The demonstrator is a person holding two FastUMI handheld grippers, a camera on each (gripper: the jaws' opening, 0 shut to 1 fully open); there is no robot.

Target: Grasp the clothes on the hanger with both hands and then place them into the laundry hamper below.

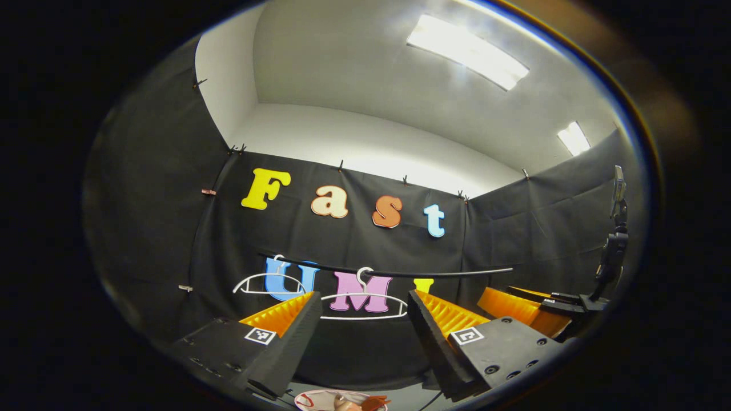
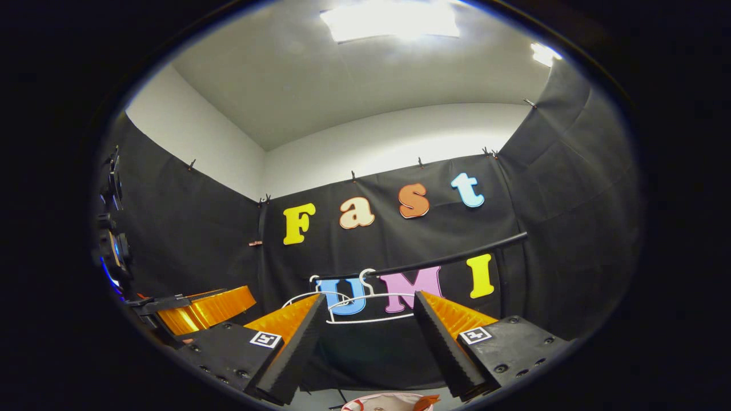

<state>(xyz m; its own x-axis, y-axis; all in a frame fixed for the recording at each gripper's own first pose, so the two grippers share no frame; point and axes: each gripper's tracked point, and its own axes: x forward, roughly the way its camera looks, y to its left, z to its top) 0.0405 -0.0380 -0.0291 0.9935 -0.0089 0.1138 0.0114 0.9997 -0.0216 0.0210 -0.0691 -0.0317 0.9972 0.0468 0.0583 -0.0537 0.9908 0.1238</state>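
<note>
Both hangers (image 1: 363,305) on the rail (image 1: 388,273) are seen bare. The clothes (image 1: 342,402) lie below the rail in the hamper (image 2: 388,401), so the task is judged nearly done. The left tongs (image 1: 360,342) and right tongs (image 2: 365,342) are held apart, empty, level with the rail, pointing at it. Black cloth walls and ceiling lights (image 1: 468,51) surround the rail.

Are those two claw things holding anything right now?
No. Both grippers, left and right, have open jaws with nothing between them; two bare white wire hangers hang on the black rail.
</note>
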